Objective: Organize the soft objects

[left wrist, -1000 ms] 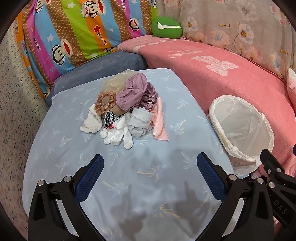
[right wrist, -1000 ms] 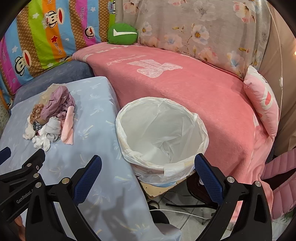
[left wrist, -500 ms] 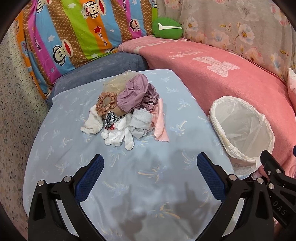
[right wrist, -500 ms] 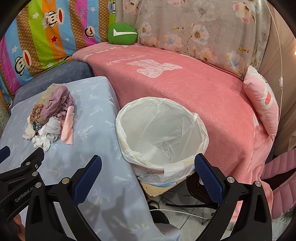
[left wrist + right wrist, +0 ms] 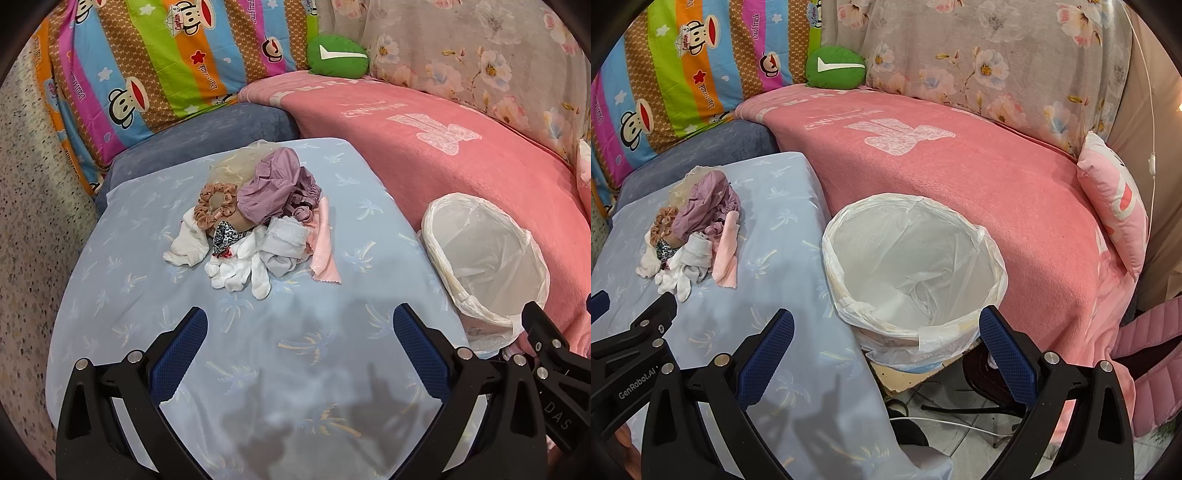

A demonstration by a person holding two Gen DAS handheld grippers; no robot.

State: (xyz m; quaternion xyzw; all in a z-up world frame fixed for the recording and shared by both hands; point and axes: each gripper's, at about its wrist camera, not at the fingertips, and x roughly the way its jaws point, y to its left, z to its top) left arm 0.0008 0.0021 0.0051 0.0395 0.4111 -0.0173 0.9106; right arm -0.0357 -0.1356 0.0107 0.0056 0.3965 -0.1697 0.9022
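Note:
A heap of soft things lies on the light-blue table cover [image 5: 147,288]: a mauve cloth [image 5: 275,190], a tan scrunchie [image 5: 215,203], white socks [image 5: 240,273], a pink cloth [image 5: 323,251] and a leopard-print piece [image 5: 225,236]. The same heap [image 5: 696,229] shows at the left of the right wrist view. My left gripper [image 5: 299,339] hovers open over the near part of the table, short of the heap. A bin lined with a white bag [image 5: 912,266] stands right of the table. My right gripper [image 5: 886,339] stands open just before the bin's near rim. Neither gripper holds anything.
A pink blanket [image 5: 960,177] covers the sofa behind the bin, with a green cushion [image 5: 834,66], a striped monkey-print cushion [image 5: 155,74] and a pink pillow [image 5: 1115,199]. Floor, cables and a chair base [image 5: 960,398] lie below the bin. The right gripper's body [image 5: 554,369] shows at the left view's right edge.
The left gripper has drifted slightly, so the heap sits a little lower and farther right in its view. The right view is nearly unchanged. Both grippers stay open.

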